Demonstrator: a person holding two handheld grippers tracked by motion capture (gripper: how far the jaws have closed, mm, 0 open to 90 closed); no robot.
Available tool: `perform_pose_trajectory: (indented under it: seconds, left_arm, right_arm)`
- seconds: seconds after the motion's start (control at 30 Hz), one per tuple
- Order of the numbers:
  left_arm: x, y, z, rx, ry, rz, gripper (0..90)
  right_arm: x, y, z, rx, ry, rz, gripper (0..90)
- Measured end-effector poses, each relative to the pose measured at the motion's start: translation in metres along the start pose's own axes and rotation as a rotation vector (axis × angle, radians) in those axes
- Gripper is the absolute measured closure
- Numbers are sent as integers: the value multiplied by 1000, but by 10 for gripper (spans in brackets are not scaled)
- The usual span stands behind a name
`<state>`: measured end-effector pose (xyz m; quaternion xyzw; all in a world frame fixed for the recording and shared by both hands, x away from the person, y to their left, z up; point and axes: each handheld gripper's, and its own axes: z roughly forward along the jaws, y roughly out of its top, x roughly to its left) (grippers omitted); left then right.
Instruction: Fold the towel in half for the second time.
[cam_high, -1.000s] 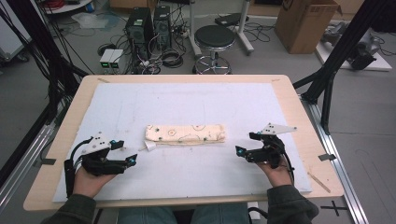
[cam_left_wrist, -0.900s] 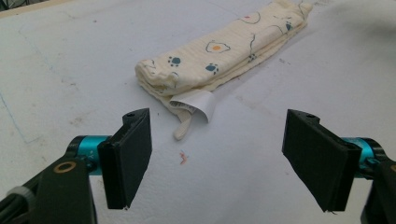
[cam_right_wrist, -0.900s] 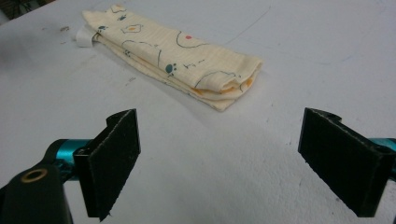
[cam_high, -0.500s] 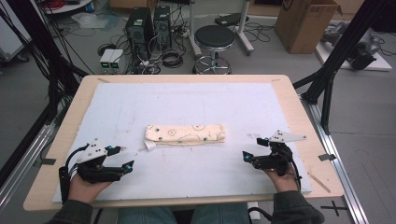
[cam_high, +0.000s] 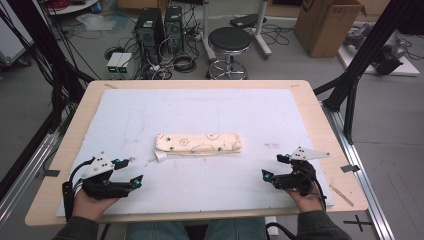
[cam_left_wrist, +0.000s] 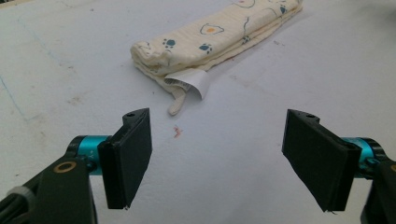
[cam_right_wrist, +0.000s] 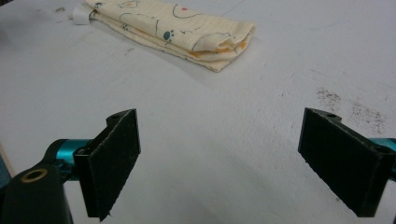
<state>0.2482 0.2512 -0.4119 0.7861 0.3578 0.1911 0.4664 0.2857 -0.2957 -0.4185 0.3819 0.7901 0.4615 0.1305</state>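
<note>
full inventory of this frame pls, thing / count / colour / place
folded cloth: 1, cream with small printed paw marks, middle of the table, touched by neither claw
white tag: 1, white, sticking out from the cloth's left end
foam sheet: 1, pale blue-white, covering most of the table
table: 1, light wood, rim showing around the sheet
stool: 1, black seat, on the floor beyond the table
computer towers: 2, black, on the floor at far left, among cables
cardboard box: 1, brown, on the floor at far right
left claw: 1, black, near left edge, open, empty
right claw: 1, black, near right edge, open, empty
</note>
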Motion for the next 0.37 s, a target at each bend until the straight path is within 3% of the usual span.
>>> perform_pose_trajectory:
  seconds: [0.37]
  left_arm:
    - [0, 0, 4, 4, -13, -1, 248]
  right_arm:
    - [0, 2, 6, 2, 4, -14, 122]
